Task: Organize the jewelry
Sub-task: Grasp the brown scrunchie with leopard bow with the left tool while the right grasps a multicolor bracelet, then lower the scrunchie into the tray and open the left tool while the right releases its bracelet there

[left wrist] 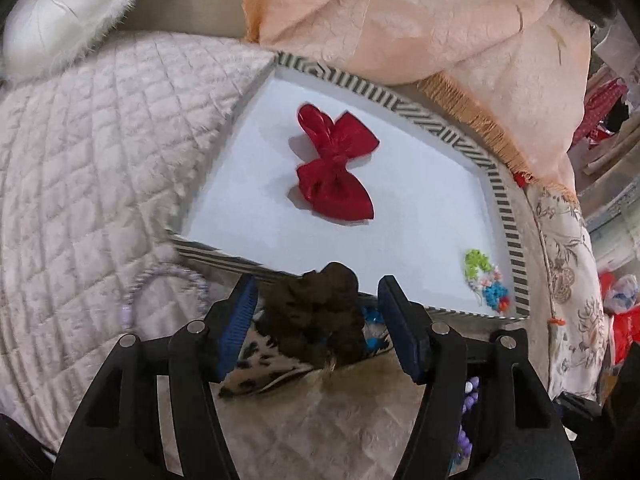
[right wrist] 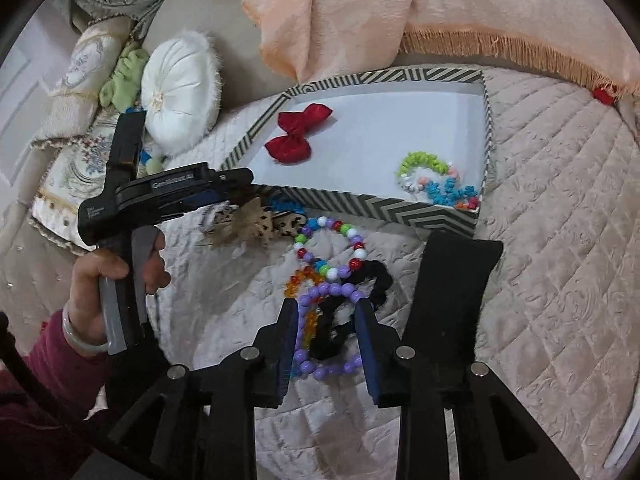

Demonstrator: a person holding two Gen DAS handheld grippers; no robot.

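Note:
A striped tray (left wrist: 506,204) (right wrist: 400,210) with a white floor lies on the quilted bed. In it are a red bow (left wrist: 334,168) (right wrist: 298,134) and coloured bead bracelets (left wrist: 486,280) (right wrist: 436,182). My left gripper (left wrist: 316,316) (right wrist: 240,192) is open, its jaws either side of a brown leopard-print hair bow (left wrist: 316,316) (right wrist: 250,224) lying just in front of the tray. My right gripper (right wrist: 326,328) is open over a pile holding a purple bead bracelet (right wrist: 320,368), a black scrunchie (right wrist: 348,312), an orange bead piece (right wrist: 300,284) and a multicoloured bead bracelet (right wrist: 344,248).
A peach fringed blanket (left wrist: 400,12) (right wrist: 440,4) lies behind the tray. A round white cushion (right wrist: 180,88) and embroidered pillows (right wrist: 72,168) are at the left. A lilac bead string (left wrist: 168,284) lies left of my left gripper. A black flat piece (right wrist: 456,292) lies right of the pile.

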